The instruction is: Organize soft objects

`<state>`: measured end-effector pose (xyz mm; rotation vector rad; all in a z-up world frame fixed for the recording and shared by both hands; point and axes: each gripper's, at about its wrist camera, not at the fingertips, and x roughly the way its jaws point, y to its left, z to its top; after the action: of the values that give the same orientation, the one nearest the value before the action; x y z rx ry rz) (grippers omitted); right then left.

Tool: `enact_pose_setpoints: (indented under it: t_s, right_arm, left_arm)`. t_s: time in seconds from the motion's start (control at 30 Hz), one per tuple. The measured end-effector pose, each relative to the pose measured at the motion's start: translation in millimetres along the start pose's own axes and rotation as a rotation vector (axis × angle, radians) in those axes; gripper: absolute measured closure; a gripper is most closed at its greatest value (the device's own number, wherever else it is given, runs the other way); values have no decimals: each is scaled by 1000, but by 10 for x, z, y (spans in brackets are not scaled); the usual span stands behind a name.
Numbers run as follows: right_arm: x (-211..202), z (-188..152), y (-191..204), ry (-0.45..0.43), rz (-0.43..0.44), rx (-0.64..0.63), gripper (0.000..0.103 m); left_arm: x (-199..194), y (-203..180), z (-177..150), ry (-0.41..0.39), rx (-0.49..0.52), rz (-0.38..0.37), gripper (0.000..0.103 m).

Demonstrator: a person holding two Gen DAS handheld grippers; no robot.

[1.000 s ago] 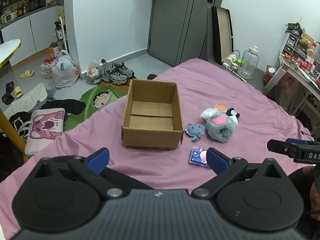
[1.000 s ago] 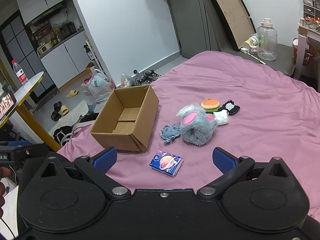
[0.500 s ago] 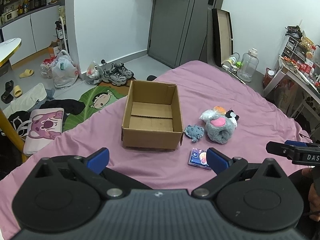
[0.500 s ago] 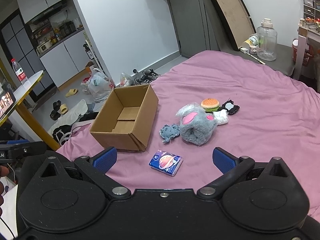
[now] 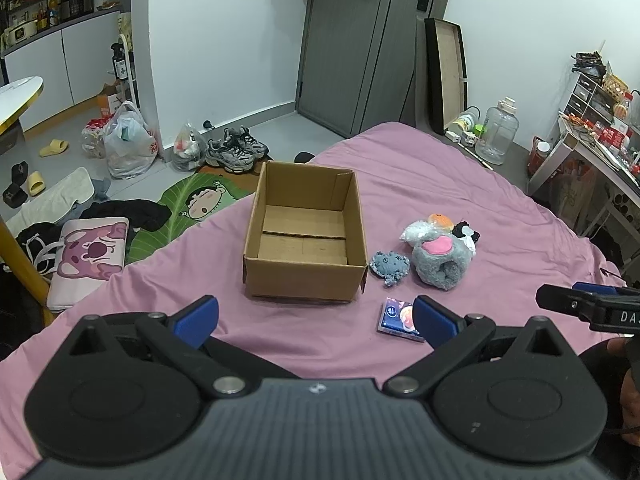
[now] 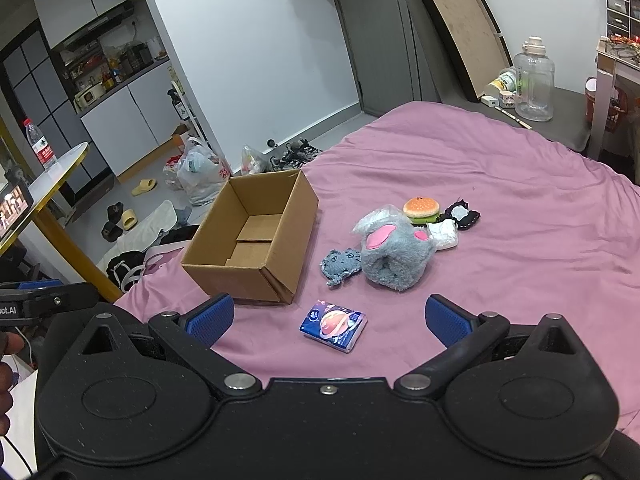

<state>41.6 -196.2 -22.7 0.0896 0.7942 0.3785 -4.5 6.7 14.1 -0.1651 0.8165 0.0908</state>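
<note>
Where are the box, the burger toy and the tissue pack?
box (image 6: 282,228): right wrist view, on its outer side wall.
burger toy (image 6: 420,206): right wrist view, on the top bun.
tissue pack (image 6: 334,325): right wrist view, on the printed top face.

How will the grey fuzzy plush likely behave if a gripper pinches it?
The grey fuzzy plush looks thick-piled and hollow, so it would probably squash and sag. It seems light for its bulk. Resting on the pink bedsheet, it should drag rather than roll.
</note>
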Motion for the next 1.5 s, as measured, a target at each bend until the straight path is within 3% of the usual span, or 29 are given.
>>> enact_pose_setpoints:
  t_s: [0.73,1.13,1.5]
  right_arm:
    - [64,43,-6,11,11,30,0]
    - [393,252,-195,99,60,96,0]
    - [695,416,-365,144,6,120,0]
  left_arm:
    - [380,-141,1,34,-10,-29,1]
    - [756,-260,26,75,-78,-84,3]
    - [1120,-455,93,97,-97,-109,6]
